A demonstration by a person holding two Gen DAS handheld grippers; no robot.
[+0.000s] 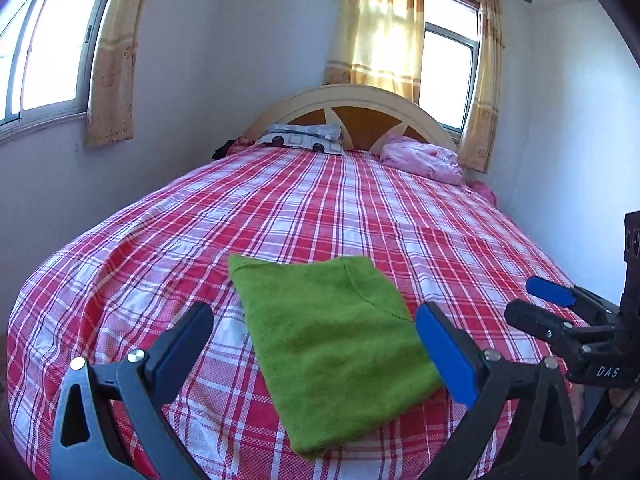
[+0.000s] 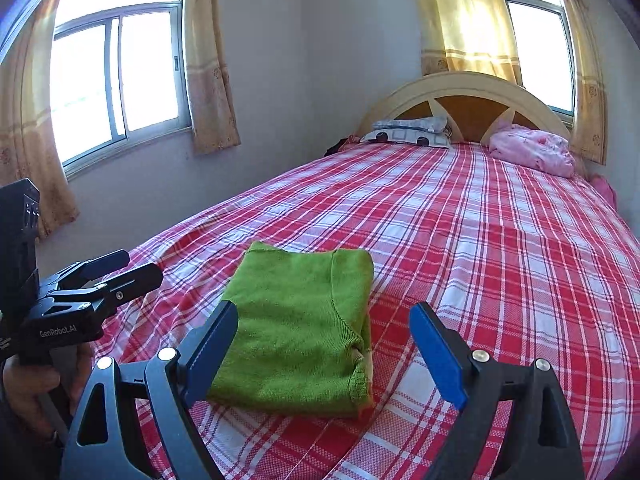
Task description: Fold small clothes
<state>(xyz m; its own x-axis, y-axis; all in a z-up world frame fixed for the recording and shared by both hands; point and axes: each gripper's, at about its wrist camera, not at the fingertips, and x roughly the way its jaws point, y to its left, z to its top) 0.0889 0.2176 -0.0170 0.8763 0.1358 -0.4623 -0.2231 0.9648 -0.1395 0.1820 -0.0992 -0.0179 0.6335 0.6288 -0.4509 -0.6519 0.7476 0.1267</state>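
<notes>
A green knitted garment (image 1: pixel 336 344) lies folded into a flat rectangle on the red plaid bed sheet (image 1: pixel 200 224). It also shows in the right wrist view (image 2: pixel 296 328), with a hem at its near right corner. My left gripper (image 1: pixel 314 322) is open and empty, held above the garment's near part. My right gripper (image 2: pixel 322 324) is open and empty, its jaws spread above the garment's near right edge. The right gripper also shows in the left wrist view (image 1: pixel 536 304) at the right. The left gripper shows in the right wrist view (image 2: pixel 134 266) at the left, apart from the garment.
The bed (image 2: pixel 480 240) fills the room up to a curved headboard (image 1: pixel 352 100). A patterned pillow (image 1: pixel 304 138) and a pink bundle (image 1: pixel 424 158) lie at the head. Walls with curtained windows (image 2: pixel 116 72) stand close on the left and behind.
</notes>
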